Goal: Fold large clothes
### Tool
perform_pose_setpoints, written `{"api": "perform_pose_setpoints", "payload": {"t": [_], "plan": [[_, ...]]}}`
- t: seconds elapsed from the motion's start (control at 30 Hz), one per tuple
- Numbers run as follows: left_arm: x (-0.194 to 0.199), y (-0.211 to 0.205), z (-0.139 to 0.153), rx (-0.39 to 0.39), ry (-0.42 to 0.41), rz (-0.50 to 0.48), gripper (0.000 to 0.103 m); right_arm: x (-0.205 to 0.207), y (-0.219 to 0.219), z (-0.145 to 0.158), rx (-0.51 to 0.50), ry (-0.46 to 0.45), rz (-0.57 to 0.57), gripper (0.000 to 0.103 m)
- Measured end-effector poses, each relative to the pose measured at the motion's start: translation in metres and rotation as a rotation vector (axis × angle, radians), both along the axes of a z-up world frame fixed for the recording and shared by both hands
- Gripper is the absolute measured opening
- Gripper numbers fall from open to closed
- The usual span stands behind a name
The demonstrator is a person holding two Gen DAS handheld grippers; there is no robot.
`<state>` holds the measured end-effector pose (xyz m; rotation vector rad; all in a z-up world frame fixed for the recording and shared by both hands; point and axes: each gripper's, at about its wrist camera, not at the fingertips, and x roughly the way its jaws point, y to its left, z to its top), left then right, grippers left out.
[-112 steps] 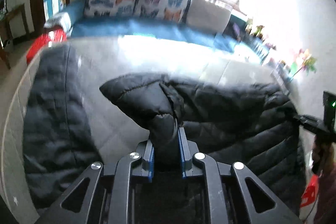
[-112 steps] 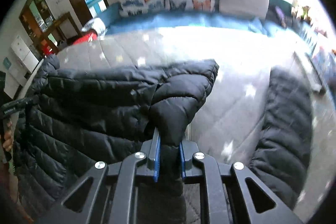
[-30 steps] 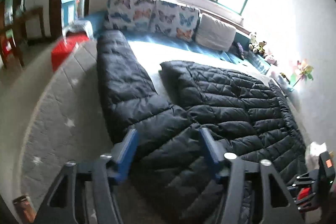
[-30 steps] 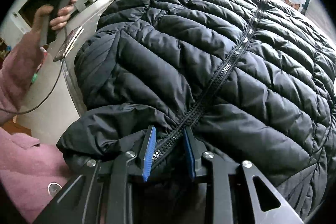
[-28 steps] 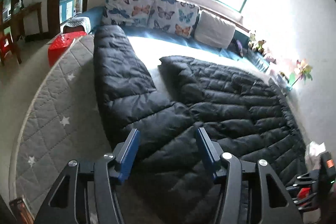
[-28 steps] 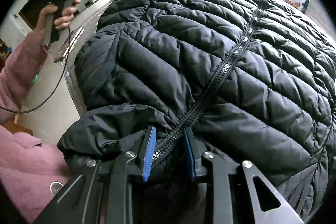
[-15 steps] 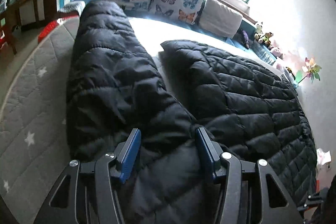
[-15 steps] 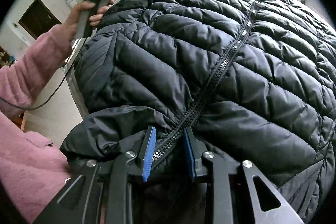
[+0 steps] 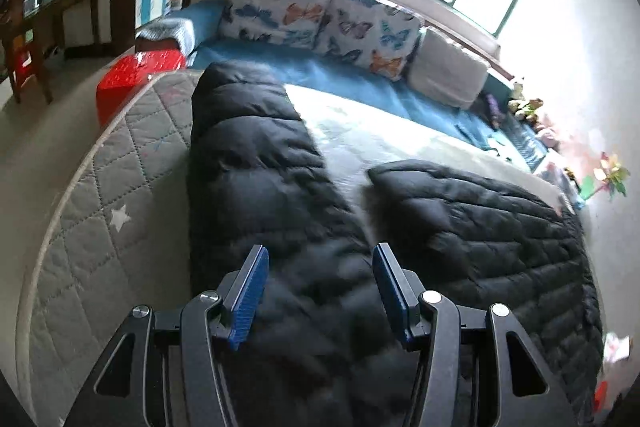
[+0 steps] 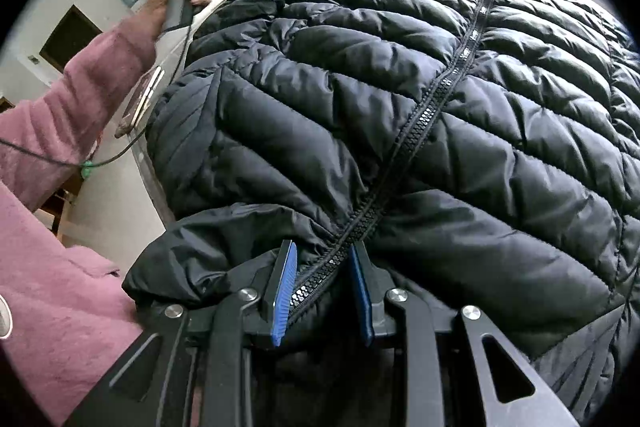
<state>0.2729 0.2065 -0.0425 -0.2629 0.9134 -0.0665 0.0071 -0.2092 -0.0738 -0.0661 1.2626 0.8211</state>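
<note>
I am pinching the hem of the black puffer jacket (image 10: 400,107) with my right gripper (image 10: 322,291); its blue pads are standing narrowly apart with the bottom of the zipper (image 10: 424,115) and a bunch of fabric pressed between them. My left gripper (image 9: 318,291) is hanging about half open above the jacket's left sleeve (image 9: 248,163), its pads clear of the quilting and holding nothing. The jacket is lying front up and zipped across the grey quilted mattress (image 9: 104,195), with that sleeve stretched straight away from me beside the body.

I judge the sleeve step is in hand: the garment is spread and pinned at the hem, and this sleeve has yet to be laid across the body. The next move is calling for my left gripper to come down onto the sleeve, close on a firm fold of the puffy fabric, and carry it over the front while my right is anchoring the hem. The slippery shell may be sliding out of a shallow pinch, so I am wanting a deep bite.

Farther off, butterfly cushions (image 9: 320,23) are lining a blue bench under a glaring window. The left view is blurring, so I cannot tell the sleeve's cuff end clearly; the other sleeve and the collar are not clear in either view
</note>
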Motion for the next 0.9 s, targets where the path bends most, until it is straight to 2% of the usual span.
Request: {"api": "perform_pose_setpoints", "payload": {"t": [0.2,0.33,0.53,0.63,0.77,0.83,0.9], "plan": [[0.056,0.004,-0.044,0.054,0.097,0.027,0.058,-0.001,-0.005,0.001,0.025,0.029,-0.013,0.031],[0.079,0.003,-0.052,0.094,0.074,0.033,0.059,0.004,-0.007,-0.001,0.031,0.046,-0.011,0.031],[0.126,0.011,-0.051,0.116,0.062,0.054,0.059,0.009,-0.006,-0.001,0.039,0.068,-0.010,0.031],[0.162,0.018,-0.053,0.101,0.080,0.075,0.058,0.010,-0.007,-0.001,0.050,0.084,-0.013,0.031],[0.202,0.023,-0.054,0.158,0.069,0.107,0.058,0.012,-0.013,-0.003,0.078,0.112,-0.031,0.031],[0.208,0.025,-0.052,0.160,0.077,0.109,0.059,0.014,-0.016,-0.004,0.085,0.119,-0.034,0.031],[0.200,0.030,-0.040,0.118,0.058,0.095,0.059,0.014,-0.017,-0.005,0.083,0.117,-0.032,0.031]]}}
